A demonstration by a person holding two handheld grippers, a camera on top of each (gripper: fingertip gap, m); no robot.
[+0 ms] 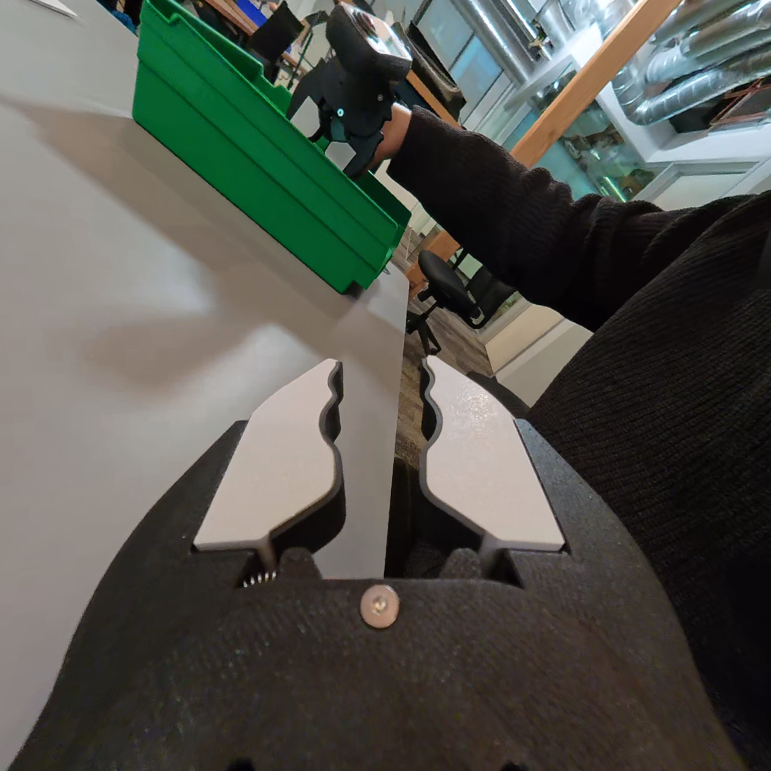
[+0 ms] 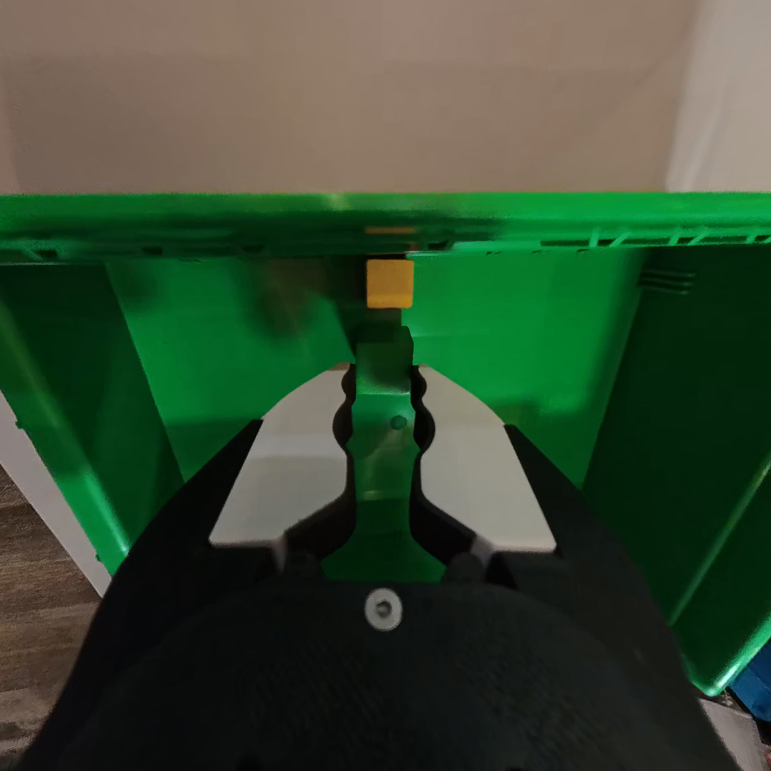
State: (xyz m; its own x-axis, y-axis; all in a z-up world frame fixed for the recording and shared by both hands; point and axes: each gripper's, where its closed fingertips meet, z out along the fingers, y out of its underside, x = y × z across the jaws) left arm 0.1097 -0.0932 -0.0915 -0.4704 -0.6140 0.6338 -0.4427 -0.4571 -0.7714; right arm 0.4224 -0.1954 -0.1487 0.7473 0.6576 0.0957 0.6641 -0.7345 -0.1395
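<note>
My right gripper (image 2: 383,367) points down into a green bin (image 2: 521,333). Its white fingers (image 2: 292,459) are closed on a small green block (image 2: 384,359) that blends with the bin floor. A yellow block (image 2: 390,283) lies just beyond it, against the bin's far wall. My left gripper (image 1: 381,371) is open and empty, hovering low over the near edge of the grey table (image 1: 125,292). In the left wrist view the bin (image 1: 250,146) stands at the table's end, and the right gripper (image 1: 338,142) reaches into it, held by a hand in a black sleeve (image 1: 521,217).
The table edge runs between the left fingers, with wood-look floor (image 1: 411,400) below. A black office chair (image 1: 446,283) stands beyond the table. A wooden post (image 1: 584,83) and silver ducts (image 1: 688,75) are behind. The holder's black-clad body (image 1: 667,459) is at the right.
</note>
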